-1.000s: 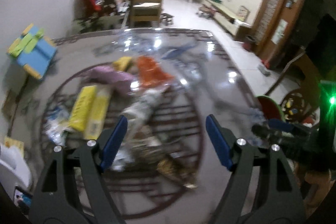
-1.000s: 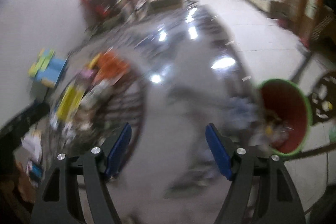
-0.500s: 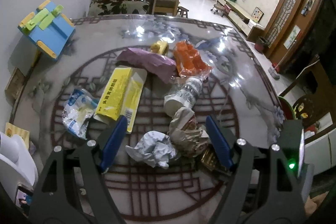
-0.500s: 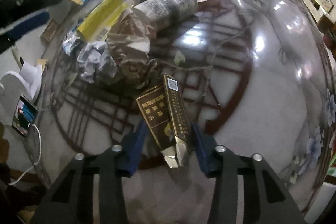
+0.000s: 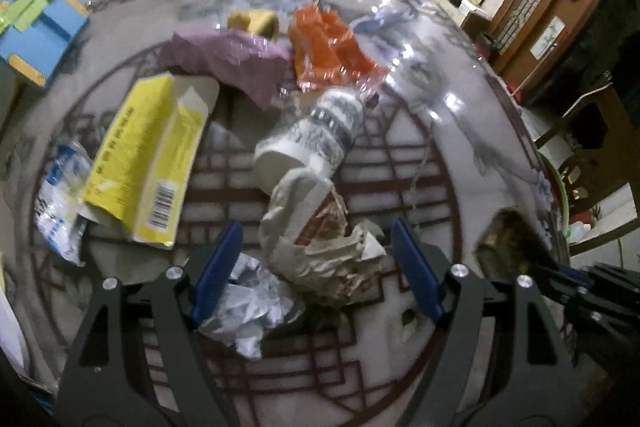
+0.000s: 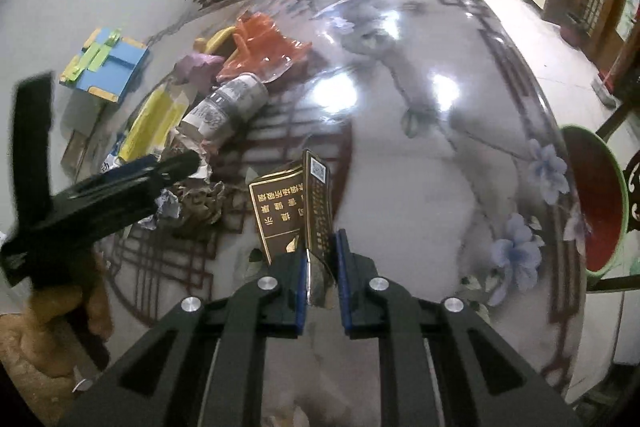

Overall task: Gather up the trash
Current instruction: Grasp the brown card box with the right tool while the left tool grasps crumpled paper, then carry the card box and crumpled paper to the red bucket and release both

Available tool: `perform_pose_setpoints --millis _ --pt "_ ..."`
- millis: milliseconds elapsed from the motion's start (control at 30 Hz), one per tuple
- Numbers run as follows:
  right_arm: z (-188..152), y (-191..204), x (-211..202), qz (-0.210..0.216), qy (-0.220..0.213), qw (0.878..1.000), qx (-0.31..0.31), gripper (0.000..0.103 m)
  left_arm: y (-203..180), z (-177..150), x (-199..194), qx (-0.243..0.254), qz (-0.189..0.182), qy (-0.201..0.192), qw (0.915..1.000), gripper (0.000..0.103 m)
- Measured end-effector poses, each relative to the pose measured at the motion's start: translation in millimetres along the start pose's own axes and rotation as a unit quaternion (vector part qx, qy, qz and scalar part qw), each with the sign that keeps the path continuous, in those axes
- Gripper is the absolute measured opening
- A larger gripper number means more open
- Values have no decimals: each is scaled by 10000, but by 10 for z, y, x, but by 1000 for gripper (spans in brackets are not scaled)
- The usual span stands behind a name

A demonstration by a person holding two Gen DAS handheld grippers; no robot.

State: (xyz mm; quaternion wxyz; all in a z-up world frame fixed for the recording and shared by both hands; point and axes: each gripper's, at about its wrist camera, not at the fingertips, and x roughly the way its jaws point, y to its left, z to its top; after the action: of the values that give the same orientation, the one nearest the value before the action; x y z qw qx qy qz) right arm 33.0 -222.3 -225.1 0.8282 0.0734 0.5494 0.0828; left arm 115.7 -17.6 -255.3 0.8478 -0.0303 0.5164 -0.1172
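The right gripper [image 6: 322, 267] is closed on a flattened brown cigarette pack [image 6: 294, 211] with gold print, holding it by its near end above the glossy round table [image 6: 420, 187]. The left gripper [image 5: 316, 267] has its jaws wide apart and grips nothing; between its blue pads lie a crumpled beige paper bag [image 5: 316, 239] and crumpled white paper [image 5: 248, 311]. Farther on the table lie a yellow carton [image 5: 148, 163], a paper cup [image 5: 316, 135], a purple wrapper [image 5: 228, 59] and an orange wrapper [image 5: 328, 51]. A red bin with green rim [image 6: 596, 199] stands beside the table's right edge.

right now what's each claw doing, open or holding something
Left claw: open, holding nothing, hanging over crumpled paper.
Right claw: shut on the flattened brown carton.
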Motion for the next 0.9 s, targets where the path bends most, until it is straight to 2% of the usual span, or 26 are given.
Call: perform_pose_setpoints --millis 167,200,233,267,300,400,667,900 --pt "-85 45 9 27 50 10000 54 12 -45 16 157 38 160 32 9999 74" --pt "-95 36 4 34 52 10000 60 12 -44 21 173 9 154 45 9999 68" --pt "-105 40 -5 46 45 10000 66 12 -32 27 208 -54 148 97 9998 56" --pt "-120 32 -22 53 34 10000 67 12 -26 30 226 -82 194 117 9997 52" --pt "-125 24 -37 59 20 10000 67 12 -24 33 234 -101 200 117 9997 43" --pt "-135 1 -97 58 -40 9999 75 12 15 37 246 -234 132 154 9995 35" --pt "-92 -71 -225 99 -205 9995 198 12 44 51 -165 -258 84 -224 9994 33" --pt "-67 -102 -388 184 -434 9986 226 12 -122 73 -632 -119 -13 -625 9980 33"
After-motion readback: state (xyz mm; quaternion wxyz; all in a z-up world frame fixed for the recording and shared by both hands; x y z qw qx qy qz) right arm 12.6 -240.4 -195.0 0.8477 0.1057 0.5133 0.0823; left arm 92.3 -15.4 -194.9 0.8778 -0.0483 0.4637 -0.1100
